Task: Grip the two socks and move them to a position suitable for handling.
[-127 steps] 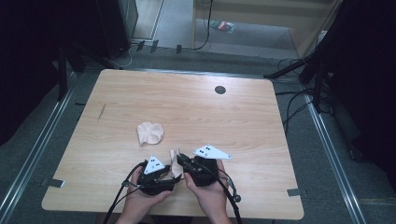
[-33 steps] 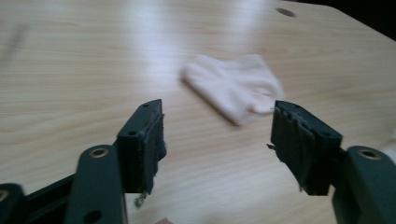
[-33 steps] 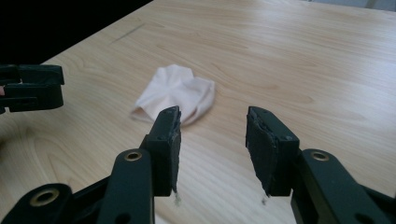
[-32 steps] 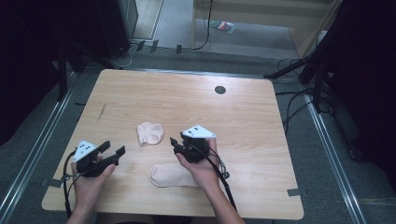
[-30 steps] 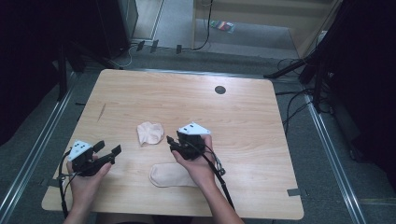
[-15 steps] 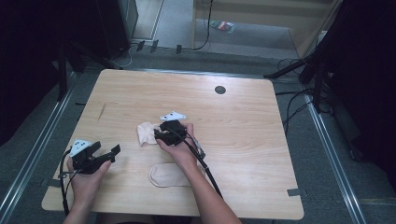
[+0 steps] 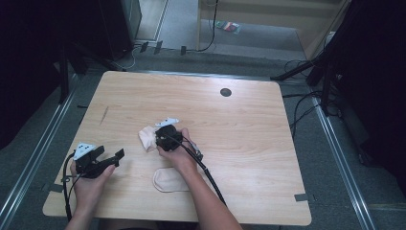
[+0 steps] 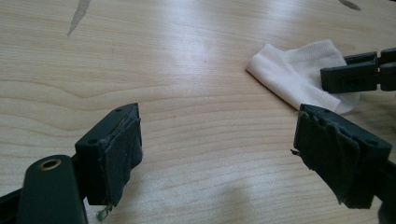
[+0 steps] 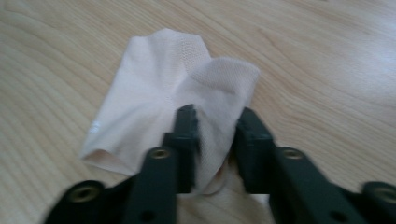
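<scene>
- Pale cotton is bunched between my right tongs (image 9: pixel 212 140): their jaws have just been closing and now pinch the near edge of the crumpled sock (image 9: pixel 159 107), with my right forearm stretched forward across the table (image 7: pixel 249 124).
- My left tongs (image 8: pixel 224 154) hover low, spread wide, nothing between them.
- I count two socks: the pinched one, and a flat sock (image 7: pixel 168 179) behind my right tongs, beside my forearm.

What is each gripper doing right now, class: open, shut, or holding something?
Left gripper: open, nothing between its jaws.
Right gripper: jaws have just been closing, pinching a fold of the crumpled sock.
</scene>
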### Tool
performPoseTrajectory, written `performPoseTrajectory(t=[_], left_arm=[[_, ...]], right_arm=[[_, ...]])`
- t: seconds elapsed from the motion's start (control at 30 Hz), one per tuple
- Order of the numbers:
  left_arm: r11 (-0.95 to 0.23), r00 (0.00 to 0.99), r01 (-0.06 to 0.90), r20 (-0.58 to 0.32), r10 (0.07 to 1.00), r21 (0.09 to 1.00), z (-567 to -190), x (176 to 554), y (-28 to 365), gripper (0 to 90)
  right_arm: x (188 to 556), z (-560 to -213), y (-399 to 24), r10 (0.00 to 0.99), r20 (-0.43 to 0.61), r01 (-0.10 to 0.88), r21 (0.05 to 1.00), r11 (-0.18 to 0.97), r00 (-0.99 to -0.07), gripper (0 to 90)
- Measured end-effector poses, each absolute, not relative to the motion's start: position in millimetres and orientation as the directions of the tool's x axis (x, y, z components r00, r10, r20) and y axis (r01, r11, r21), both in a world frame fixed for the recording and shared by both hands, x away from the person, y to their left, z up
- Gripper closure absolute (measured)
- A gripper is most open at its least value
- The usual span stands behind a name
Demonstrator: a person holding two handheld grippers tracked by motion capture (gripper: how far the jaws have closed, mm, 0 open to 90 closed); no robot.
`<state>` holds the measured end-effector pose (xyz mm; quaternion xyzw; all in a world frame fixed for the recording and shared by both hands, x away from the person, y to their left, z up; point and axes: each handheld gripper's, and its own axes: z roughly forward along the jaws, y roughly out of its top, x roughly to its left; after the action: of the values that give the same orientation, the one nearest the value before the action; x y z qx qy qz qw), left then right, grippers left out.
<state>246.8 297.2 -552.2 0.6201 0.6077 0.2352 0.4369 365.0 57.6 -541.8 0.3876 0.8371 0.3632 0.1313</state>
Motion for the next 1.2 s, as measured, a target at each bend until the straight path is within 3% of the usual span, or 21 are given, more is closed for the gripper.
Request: performPoseTrajectory(t=[0.13, 0.63, 0.97, 1.2], left_arm=[[0.126, 0.149, 0.546, -0.244, 0.958, 0.828, -552, 247, 298, 15.5], [0.116, 0.153, 0.545, -0.234, 0.960, 0.831, -552, 247, 296, 15.5], [0.106, 0.153, 0.538, -0.220, 0.963, 0.836, -551, 245, 295, 15.5], [0.085, 0.220, 0.535, -0.237, 0.946, 0.840, -542, 244, 277, 15.8]], right_arm=[[362, -538, 60, 0.737, 0.040, 0.550, 0.693, 0.466, -0.675, 84.8], [343, -483, 9, 0.782, 0.124, 0.557, 0.769, 0.313, -0.611, 85.4], [332, -477, -35, 0.807, 0.177, 0.580, 0.781, 0.233, -0.563, 85.4], [321, -479, -56, 0.824, 0.198, 0.591, 0.783, 0.193, -0.531, 85.3]])
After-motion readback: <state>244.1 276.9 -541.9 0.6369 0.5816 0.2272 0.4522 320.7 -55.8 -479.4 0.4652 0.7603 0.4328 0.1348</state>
